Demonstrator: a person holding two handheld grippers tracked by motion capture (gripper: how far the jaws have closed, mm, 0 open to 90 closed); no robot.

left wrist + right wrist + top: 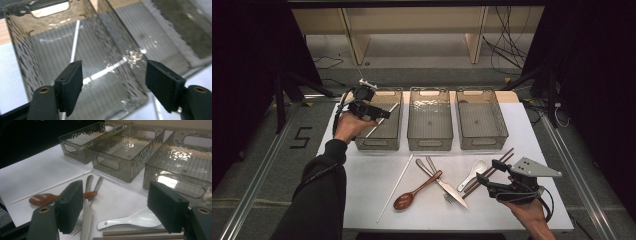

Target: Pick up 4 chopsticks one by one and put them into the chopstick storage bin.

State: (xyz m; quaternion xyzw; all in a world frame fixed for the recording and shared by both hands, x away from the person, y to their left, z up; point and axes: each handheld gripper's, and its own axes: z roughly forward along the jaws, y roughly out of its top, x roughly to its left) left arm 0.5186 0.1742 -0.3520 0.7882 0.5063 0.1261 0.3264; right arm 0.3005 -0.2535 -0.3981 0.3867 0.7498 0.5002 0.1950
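Just beyond the pads of the left gripper (113, 72), down inside the left bin (20, 50): one white chopstick (75, 40), slanted along the ribbed floor, passing behind the left-hand finger and clear of both pads. Spread wide, gripping nothing. Held above the bin's near end, tipped forward and down, forearm reaching in from the table's left side. Likely light, stiff and thin, smooth enough to roll or slip; best pinched near mid-length, pads square across the shaft, with little force. Ahead of the right gripper (115, 197), low over the table: a pair of brown chopsticks (135, 232) lying close under the fingertips, a white spoon (132, 220) just past them, between the two pads. Also parted, holding nothing, pitched shallow and pointing toward the bins, hand resting near the table's near right corner. Probably light and rigid, apt to scatter if taken singly; better grasped together near the middle. Glazed and slick by the look of it, possibly brittle; safer taken by the handle than by the bowl, and set down rather than dropped.
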